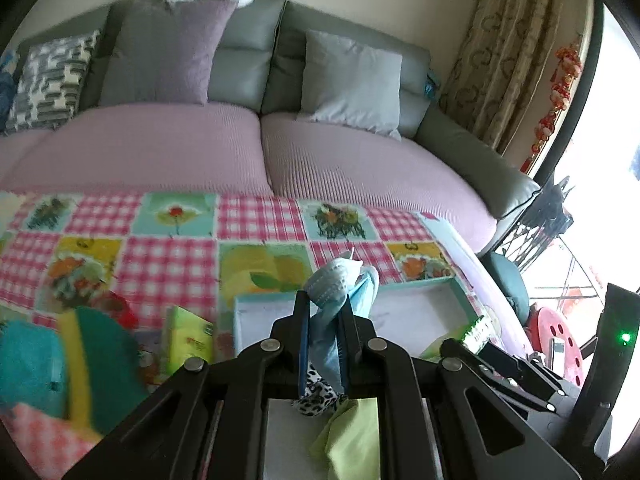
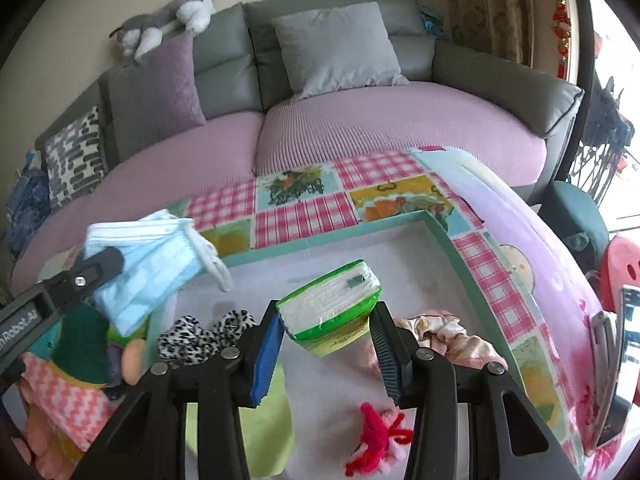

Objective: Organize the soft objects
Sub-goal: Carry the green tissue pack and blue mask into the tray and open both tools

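Grippers: two are showing, left gripper point(image 1: 324, 304) and right gripper point(image 2: 328, 320).
Face masks: one blue face mask point(image 2: 152, 268) is hanging.
Tissue packs: two, green pack point(image 2: 332, 300), yellow-green pack point(image 1: 188, 336).
Sofa cushions: four are leaning.
Plush dogs: one plush dog point(image 2: 168, 20).

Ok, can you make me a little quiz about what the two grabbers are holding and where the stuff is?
1. True or false: the left gripper holds a blue face mask.
2. What does the right gripper hold? A) green tissue pack B) red yarn toy C) leopard scrunchie
3. Fill in: the red yarn toy lies inside the white ____ with the teal rim.

Key: 1 true; 2 A; 3 tray.
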`<state>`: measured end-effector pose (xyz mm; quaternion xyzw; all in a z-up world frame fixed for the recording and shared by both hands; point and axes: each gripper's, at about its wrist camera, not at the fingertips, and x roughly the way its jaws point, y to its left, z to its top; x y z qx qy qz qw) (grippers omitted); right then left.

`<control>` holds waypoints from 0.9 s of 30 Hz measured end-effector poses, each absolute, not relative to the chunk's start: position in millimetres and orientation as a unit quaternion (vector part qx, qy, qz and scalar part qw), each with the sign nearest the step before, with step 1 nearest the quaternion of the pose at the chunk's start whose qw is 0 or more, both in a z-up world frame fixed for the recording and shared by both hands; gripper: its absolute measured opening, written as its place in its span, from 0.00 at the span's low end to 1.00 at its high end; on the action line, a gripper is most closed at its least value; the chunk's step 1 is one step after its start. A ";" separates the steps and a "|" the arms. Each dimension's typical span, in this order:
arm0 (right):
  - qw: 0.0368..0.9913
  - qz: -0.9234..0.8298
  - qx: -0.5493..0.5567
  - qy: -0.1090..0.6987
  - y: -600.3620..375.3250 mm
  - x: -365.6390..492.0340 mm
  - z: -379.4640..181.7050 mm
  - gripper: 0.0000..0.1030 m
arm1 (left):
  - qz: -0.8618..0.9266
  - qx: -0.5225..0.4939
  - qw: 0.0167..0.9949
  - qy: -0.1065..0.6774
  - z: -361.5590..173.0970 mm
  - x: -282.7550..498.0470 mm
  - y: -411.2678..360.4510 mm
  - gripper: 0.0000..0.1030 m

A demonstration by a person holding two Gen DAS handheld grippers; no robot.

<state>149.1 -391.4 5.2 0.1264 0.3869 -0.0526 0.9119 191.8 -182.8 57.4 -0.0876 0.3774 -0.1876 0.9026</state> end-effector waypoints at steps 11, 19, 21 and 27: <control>0.900 -0.056 0.120 0.416 -391.1 159.3 -21.2 0.45 | -0.162 -0.100 0.869 0.457 -4.3 213.5 -189.6 0.12; 0.898 -0.058 0.108 0.422 -387.1 158.7 -19.4 0.47 | -0.148 -0.101 0.864 0.472 -11.3 216.8 -184.7 0.12; 0.899 -0.060 0.104 0.421 -386.7 157.1 -15.6 0.47 | -0.138 -0.099 0.864 0.474 -6.0 216.8 -183.0 0.18; 0.905 -0.064 0.088 0.411 -383.9 150.0 2.5 0.57 | -0.126 -0.103 0.865 0.474 17.8 213.8 -172.0 0.50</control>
